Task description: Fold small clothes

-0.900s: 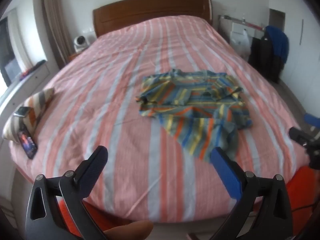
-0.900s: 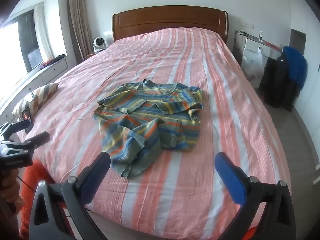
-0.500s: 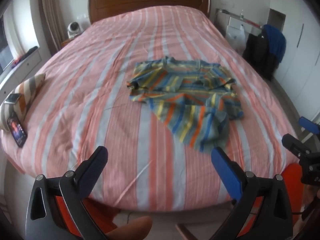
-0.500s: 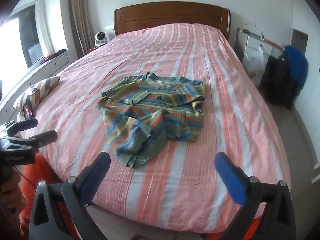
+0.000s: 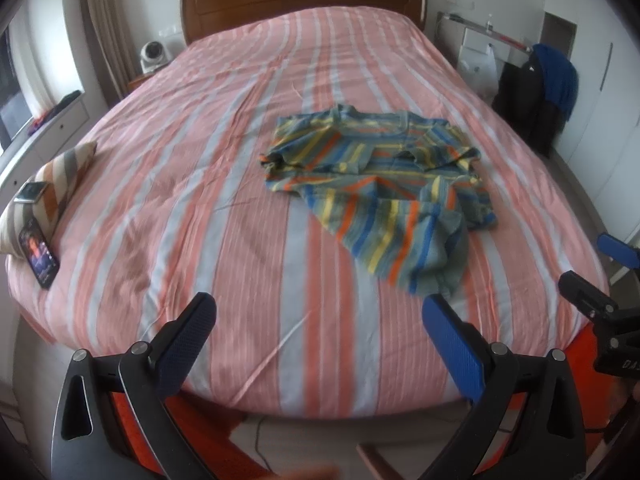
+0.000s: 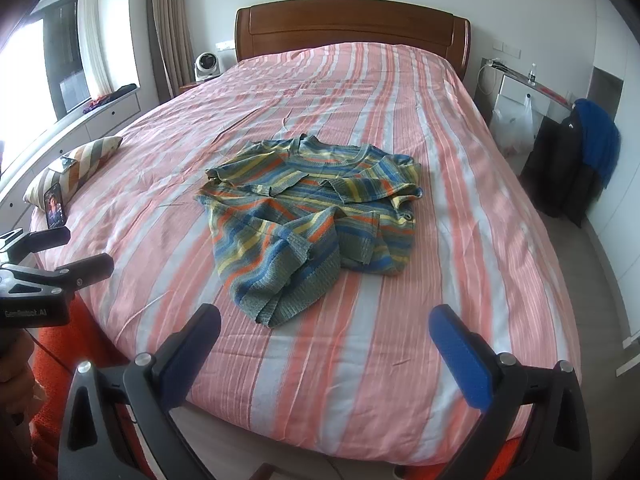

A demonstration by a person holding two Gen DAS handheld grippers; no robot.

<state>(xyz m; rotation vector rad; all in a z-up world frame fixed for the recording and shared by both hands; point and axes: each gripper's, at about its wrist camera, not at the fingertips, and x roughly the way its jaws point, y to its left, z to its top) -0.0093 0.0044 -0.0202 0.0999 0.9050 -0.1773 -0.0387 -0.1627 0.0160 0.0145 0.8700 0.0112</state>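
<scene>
A small striped knit sweater [image 5: 380, 184] in blue, yellow, orange and green lies crumpled on the pink striped bed [image 5: 224, 208], with its sleeves pulled across the body; it also shows in the right wrist view [image 6: 312, 208]. My left gripper [image 5: 316, 316] is open and empty above the bed's foot edge, short of the sweater. My right gripper [image 6: 324, 328] is open and empty, just short of the sweater's near hem. The right gripper shows at the right edge of the left wrist view [image 5: 600, 292], and the left gripper shows at the left edge of the right wrist view [image 6: 60, 252].
A striped pillow [image 5: 56, 184] with a phone [image 5: 39, 256] leaning on it lies at the bed's left edge. A wooden headboard [image 5: 300, 4] stands at the far end. A dark chair with a blue garment [image 5: 552, 76] stands to the right. A small fan [image 5: 152, 54] stands at the far left.
Both grippers have drawn back a little from the bed and risen, so more of its foot edge shows. The sweater has not moved. Both grippers stay open.
</scene>
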